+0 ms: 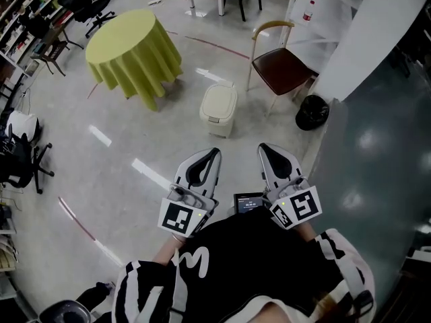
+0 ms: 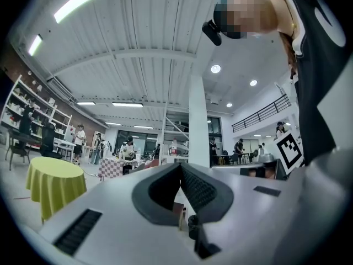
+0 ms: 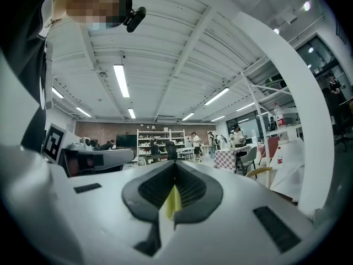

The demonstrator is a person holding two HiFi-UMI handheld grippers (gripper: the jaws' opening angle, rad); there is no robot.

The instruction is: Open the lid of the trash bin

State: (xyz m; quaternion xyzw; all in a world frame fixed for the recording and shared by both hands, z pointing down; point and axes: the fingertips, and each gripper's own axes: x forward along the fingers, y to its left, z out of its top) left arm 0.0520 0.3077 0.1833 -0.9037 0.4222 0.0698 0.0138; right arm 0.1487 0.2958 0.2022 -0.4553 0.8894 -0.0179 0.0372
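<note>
The cream trash bin [image 1: 219, 110] stands on the grey floor ahead of me, upright, with its lid down. Both grippers are held close to my body, well short of the bin and above the floor, pointing towards it. My left gripper [image 1: 213, 153] has its dark jaws pressed together with nothing between them, as the left gripper view [image 2: 180, 169] also shows. My right gripper [image 1: 264, 148] is likewise shut and empty, jaws meeting at the tip [image 3: 175, 165]. Both gripper views look out level across the room, and the bin does not show in them.
A round table under a yellow-green cloth [image 1: 135, 49] stands to the bin's far left. A chair with a dark red seat [image 1: 279, 64] and a black round container [image 1: 312, 112] are to its right, beside a grey partition [image 1: 377, 147]. An office chair [image 1: 20, 150] is at the left edge.
</note>
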